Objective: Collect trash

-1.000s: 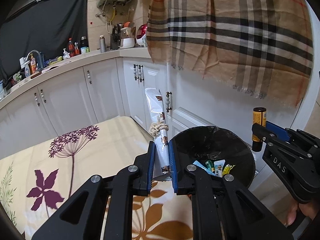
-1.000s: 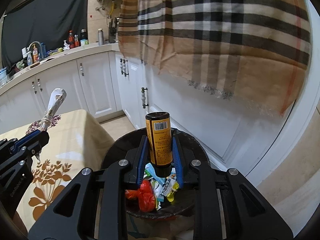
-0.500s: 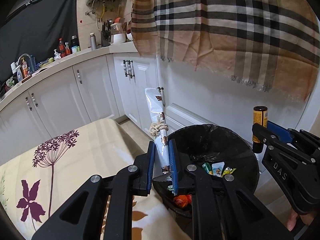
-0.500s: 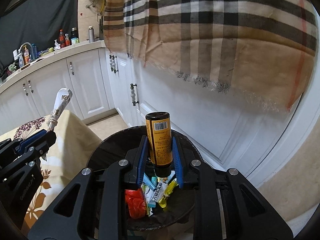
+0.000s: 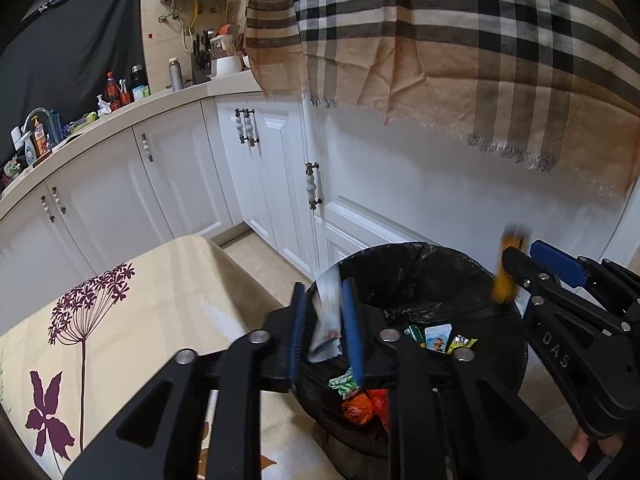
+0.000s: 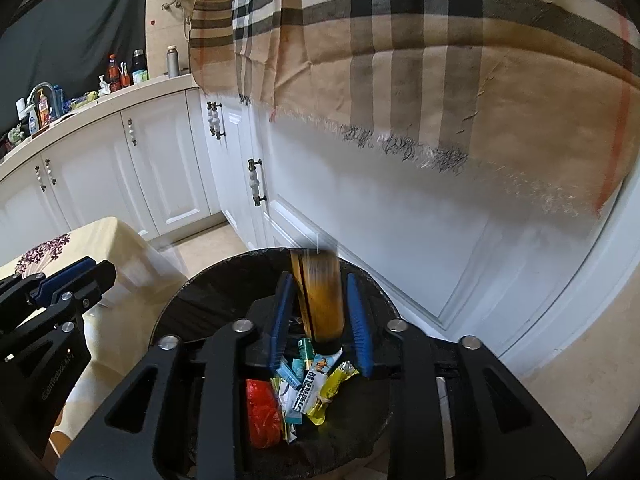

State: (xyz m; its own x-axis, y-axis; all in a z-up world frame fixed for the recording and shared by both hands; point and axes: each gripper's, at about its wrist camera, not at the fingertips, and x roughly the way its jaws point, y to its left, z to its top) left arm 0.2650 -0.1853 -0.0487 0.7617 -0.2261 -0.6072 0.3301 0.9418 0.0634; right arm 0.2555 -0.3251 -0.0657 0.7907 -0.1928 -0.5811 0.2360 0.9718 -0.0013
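Both loads caught blurred, apparently mid-drop over black-lined bin (image 6: 276,280).

Left gripper (image 5: 326,332): jaws parted, silver wrapper (image 5: 326,316) loose between them, over bin rim at 9 o'clock.

Right gripper (image 6: 320,316): jaws spread, amber bottle (image 6: 320,296) unclamped, above bin centre.

Risk: wrapper clips rim, falls onto floral tablecloth (image 5: 120,320) beside bin; bottle bounces off piled trash.

Bin contents: red bag (image 6: 262,412), yellow sachet (image 6: 332,392), assorted packets (image 6: 308,384).

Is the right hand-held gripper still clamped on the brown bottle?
No: in the right wrist view the brown bottle is motion-blurred, dropping between the spread fingers of the right hand-held gripper over the trash bin.
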